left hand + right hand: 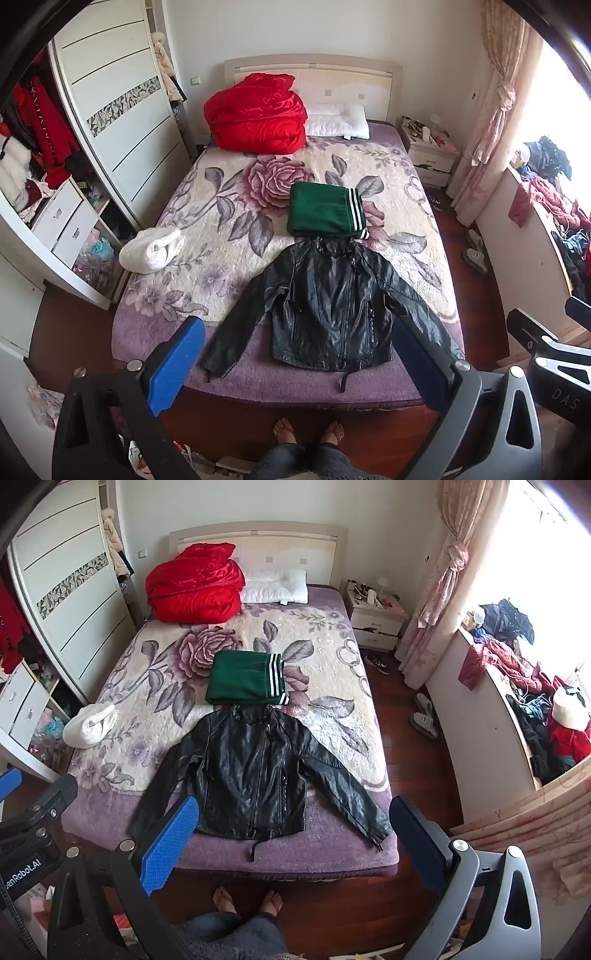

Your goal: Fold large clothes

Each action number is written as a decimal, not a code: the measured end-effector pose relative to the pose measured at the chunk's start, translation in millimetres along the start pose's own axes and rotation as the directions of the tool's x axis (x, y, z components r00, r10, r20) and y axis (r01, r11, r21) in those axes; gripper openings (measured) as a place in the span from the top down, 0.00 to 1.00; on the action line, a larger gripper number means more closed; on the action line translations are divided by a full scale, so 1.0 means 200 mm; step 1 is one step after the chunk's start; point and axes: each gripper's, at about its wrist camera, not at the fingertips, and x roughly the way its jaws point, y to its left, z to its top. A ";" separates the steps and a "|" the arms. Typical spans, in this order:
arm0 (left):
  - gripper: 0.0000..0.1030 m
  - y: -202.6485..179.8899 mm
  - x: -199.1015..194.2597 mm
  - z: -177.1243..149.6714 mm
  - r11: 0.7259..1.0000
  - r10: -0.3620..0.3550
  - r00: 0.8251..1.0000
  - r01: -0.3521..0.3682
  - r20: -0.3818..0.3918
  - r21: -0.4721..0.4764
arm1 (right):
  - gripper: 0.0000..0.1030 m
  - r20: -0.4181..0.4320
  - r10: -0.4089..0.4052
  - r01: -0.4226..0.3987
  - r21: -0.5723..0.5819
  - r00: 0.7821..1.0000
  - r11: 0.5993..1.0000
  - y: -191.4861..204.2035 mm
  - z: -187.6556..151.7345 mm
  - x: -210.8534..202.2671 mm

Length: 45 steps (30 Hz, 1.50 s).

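Jacket: your black leather jacket (332,306) lies flat, front up and zipped, at the lower centre of the frame on the near end of the bed (177,229), both sleeves spread out and downward.
Folded pile: a green garment with white stripes (325,210) sits folded just above the jacket's collar, touching it.
White roll: a rolled white fleece item (151,247) rests at the left edge of the bed, well apart from the jacket.
Head of bed: a red quilt (255,112) is bundled at upper centre beside a white pillow (338,120).
Left gripper (299,365): you hold it wide, nothing between the blue pads, above the foot of the bed.
Right gripper (295,845): likewise wide and empty, framing the jacket's hem.
You: your sandalled feet (247,901) stand on the wooden floor at bottom centre.
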 end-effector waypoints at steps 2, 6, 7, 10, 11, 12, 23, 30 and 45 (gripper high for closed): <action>0.00 0.00 0.00 0.00 1.000 -0.003 1.000 0.003 0.001 -0.003 | 0.00 -0.003 -0.004 0.004 -0.001 1.000 1.000 0.00 0.00 0.00; 0.00 -0.01 0.01 0.00 1.000 -0.002 1.000 0.002 -0.003 -0.002 | 0.00 0.004 -0.007 0.007 -0.006 1.000 1.000 0.01 0.01 0.00; 0.00 -0.02 0.01 0.00 1.000 -0.002 1.000 0.002 -0.003 -0.001 | 0.00 0.007 -0.007 0.007 -0.008 1.000 1.000 0.01 0.01 -0.01; 0.00 0.01 -0.02 0.03 1.000 -0.006 1.000 0.006 0.005 -0.006 | 0.00 0.011 -0.005 0.005 -0.010 1.000 1.000 0.01 0.00 -0.01; 0.00 0.01 -0.02 0.04 1.000 -0.006 1.000 0.006 0.005 -0.005 | 0.00 0.011 -0.003 0.003 -0.009 1.000 1.000 0.00 -0.01 0.00; 0.00 0.01 -0.03 0.05 1.000 -0.006 1.000 0.006 0.005 -0.004 | 0.00 0.011 -0.004 0.004 -0.008 1.000 1.000 -0.01 -0.01 0.01; 0.00 0.03 -0.08 0.07 1.000 -0.006 1.000 0.006 0.016 -0.003 | 0.00 0.032 0.005 -0.005 -0.006 0.999 1.000 0.05 0.08 -0.11; 0.00 0.02 -0.08 0.07 1.000 -0.005 1.000 0.005 0.019 -0.003 | 0.00 0.034 0.005 -0.004 -0.004 0.999 1.000 0.05 0.08 -0.12; 0.00 -0.01 -0.10 0.08 1.000 -0.007 1.000 0.007 0.029 -0.004 | 0.00 0.036 0.011 -0.011 -0.004 0.999 1.000 0.05 0.12 -0.15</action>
